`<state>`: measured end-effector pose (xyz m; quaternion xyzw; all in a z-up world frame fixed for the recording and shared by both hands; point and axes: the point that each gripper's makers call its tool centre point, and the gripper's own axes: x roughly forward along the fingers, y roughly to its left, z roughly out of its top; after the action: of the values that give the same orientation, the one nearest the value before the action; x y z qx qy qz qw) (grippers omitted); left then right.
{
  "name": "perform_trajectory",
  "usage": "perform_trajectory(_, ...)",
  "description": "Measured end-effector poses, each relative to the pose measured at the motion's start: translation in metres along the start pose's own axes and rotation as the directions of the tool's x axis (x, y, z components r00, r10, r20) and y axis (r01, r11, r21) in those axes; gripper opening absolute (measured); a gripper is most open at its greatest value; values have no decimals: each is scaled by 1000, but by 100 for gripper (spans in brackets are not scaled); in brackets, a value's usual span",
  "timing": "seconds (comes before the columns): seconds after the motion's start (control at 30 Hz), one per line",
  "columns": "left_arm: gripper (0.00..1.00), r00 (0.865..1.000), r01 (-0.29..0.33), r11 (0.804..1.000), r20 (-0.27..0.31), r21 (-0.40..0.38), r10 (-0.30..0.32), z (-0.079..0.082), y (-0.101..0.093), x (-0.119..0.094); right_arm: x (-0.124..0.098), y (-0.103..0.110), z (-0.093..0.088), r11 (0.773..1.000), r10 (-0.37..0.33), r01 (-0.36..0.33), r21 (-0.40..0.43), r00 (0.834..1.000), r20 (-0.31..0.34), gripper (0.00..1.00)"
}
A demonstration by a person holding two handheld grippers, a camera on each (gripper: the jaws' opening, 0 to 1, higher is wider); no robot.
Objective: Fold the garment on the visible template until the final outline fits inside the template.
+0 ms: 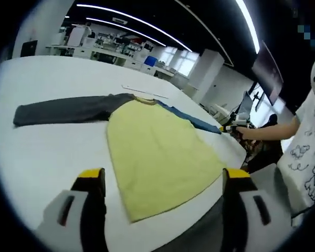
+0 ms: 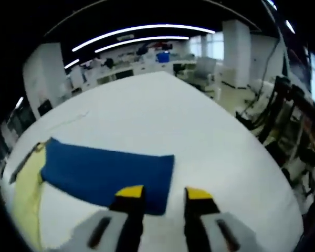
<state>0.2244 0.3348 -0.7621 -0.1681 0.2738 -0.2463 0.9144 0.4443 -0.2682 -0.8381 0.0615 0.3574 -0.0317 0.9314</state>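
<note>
1. One yellow-bodied long-sleeved cloth garment lies flat on the white table — one grey sleeve, one blue sleeve.
2. Left gripper: jaws wide apart, empty.
3. Right gripper: jaws parted at the blue sleeve's cuff — grip unclear.

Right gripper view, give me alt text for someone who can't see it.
A blue sleeve lies flat on a white table, joined at the left to a yellow shirt body. The right gripper, fingers apart, sits at the sleeve's near cuff edge. An office with ceiling lights lies behind.
</note>
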Motion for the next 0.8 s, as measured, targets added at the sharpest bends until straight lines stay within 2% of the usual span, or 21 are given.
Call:
perform_trajectory(0.07,89,1000,0,1000,4,-3,0,2,3,0,5,3,-5,1000,8,-9,-23,999,-35,17)
perform_trajectory(0.1,89,1000,-1,1000,7,-4,1,2,4,-1,6,5,-4,1000,13,-14,-16,999,-33,16)
perform_trajectory(0.13,89,1000,-2,1000,9,-6,2,3,4,-1,3,5,2,996,24,-25,-82,1000,-4,16)
perform_trajectory(0.17,89,1000,-5,1000,10,-7,5,3,6,-1,0,3,-1,1000,3,-3,-27,1000,-21,16)
perform_trajectory(0.2,89,1000,-6,1000,11,-8,6,3,6,-1,-1,5,-2,1000,10,-10,-12,1000,-15,13)
perform_trajectory(0.3,89,1000,-3,1000,9,-16,3,1,7,-1,-4,4,-5,1000,-1,0,-26,1000,-28,2)
perform_trajectory(0.4,88,1000,-6,1000,6,-10,6,1,7,-2,-2,4,-6,1000,6,-6,-5,1000,-29,0)
perform_trajectory(0.5,88,1000,-5,1000,12,-13,5,2,6,-3,-4,-1,-8,999,-27,25,-47,999,-35,0)
perform_trajectory(0.67,88,1000,-11,1000,20,-23,11,3,8,-4,-2,-6,-10,1000,-30,30,5,999,-46,0)
perform_trajectory(0.8,87,1000,-13,1000,21,-19,13,3,8,-4,-7,-2,-8,1000,-27,28,2,999,-37,0)
